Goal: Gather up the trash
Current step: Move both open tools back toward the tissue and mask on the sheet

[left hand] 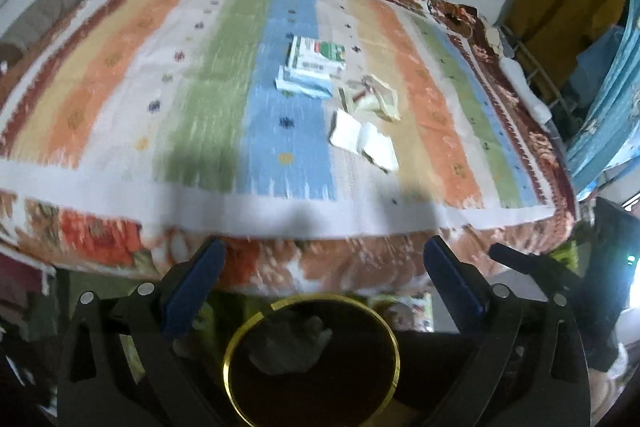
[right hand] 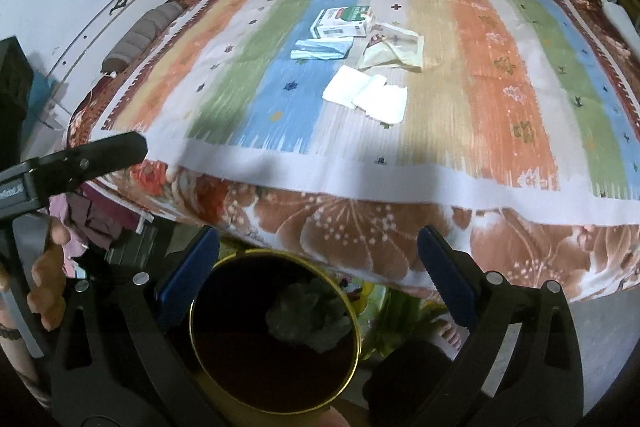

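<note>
Trash lies in the middle of a striped bedspread [left hand: 208,95]: a white and green carton [left hand: 317,55] [right hand: 345,21], a light blue packet [left hand: 304,83] [right hand: 322,49], a cream torn wrapper [left hand: 372,98] [right hand: 394,50] and white tissue pieces [left hand: 364,139] [right hand: 366,93]. A dark round bin with a gold rim [left hand: 312,363] [right hand: 274,331] stands below the bed's near edge and holds a crumpled grey wad [right hand: 308,319]. My left gripper [left hand: 326,259] is open and empty above the bin. My right gripper [right hand: 318,251] is open and empty above the bin too.
The bed has a brown floral blanket [right hand: 360,227] hanging over its near side. The left gripper's black finger [right hand: 100,151] shows at the left of the right wrist view. A yellow cloth [left hand: 568,3] and blue curtain [left hand: 608,115] are to the right. A foot [right hand: 450,337] is near the bin.
</note>
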`<state>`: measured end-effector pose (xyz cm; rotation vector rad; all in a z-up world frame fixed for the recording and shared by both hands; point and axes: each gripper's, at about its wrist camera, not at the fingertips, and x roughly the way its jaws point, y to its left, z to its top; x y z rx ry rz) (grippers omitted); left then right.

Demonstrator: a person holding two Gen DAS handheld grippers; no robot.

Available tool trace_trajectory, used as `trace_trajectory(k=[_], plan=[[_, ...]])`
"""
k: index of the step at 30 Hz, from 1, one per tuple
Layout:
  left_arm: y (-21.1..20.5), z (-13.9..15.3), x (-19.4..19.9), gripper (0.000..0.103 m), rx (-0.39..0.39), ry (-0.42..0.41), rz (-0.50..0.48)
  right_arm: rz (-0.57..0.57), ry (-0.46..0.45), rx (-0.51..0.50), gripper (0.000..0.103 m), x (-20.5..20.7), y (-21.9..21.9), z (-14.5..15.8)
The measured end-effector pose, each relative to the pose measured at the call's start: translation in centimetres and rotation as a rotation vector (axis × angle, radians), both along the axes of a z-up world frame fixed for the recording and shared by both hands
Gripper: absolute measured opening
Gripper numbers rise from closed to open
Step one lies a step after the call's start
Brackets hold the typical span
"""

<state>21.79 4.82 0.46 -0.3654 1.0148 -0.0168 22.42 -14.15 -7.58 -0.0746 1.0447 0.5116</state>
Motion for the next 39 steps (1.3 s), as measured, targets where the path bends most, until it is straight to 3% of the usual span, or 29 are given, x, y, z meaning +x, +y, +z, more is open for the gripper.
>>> trace_trajectory(k=[4, 9, 14, 19, 23, 27, 34, 39], plan=[[1.3, 0.3, 2.1, 0.097, 0.011, -0.022, 0.041, -0.01, -0.022, -0.02, 0.094, 1.3, 0.5, 0.1], [3.5, -0.3, 4.5, 0.097, -0.112, -0.018, 0.041, -0.019, -0.002, -0.012, 0.094, 3.2, 0.9, -0.1], [4.2, -0.6, 6.5, 0.097, -0.084, -0.048, 0.03, -0.026, -0.031, -0.019, 0.094, 5.1, 1.6, 0.2], [5.4, -1.9, 8.1, 0.097, -0.156, -0.046, 0.078, -0.015, -0.045, -0.038, 0.094, 7.1, 2.7, -0.4], [5.7, -1.8, 9.0, 0.097, -0.12, -0.084, 0.113, -0.001, -0.057, -0.046, 0.094, 8.5, 3.5, -0.7], [6.0, -2.2, 10.2, 0.097, -0.175, -0.09, 0.115, -0.054, -0.087, -0.026, 0.094, 9.8, 3.2, -0.4], [6.7, -3.4, 12.6, 0.097, -0.183, -0.104, 0.134, -0.083, 0.001, -0.018, 0.094, 13.5, 2.9, -2.9], [7.4, -5.5, 14.6, 0.097, -0.215, -0.078, 0.147, -0.101, 0.011, -0.031, 0.094, 14.9, 3.0, -4.1]])
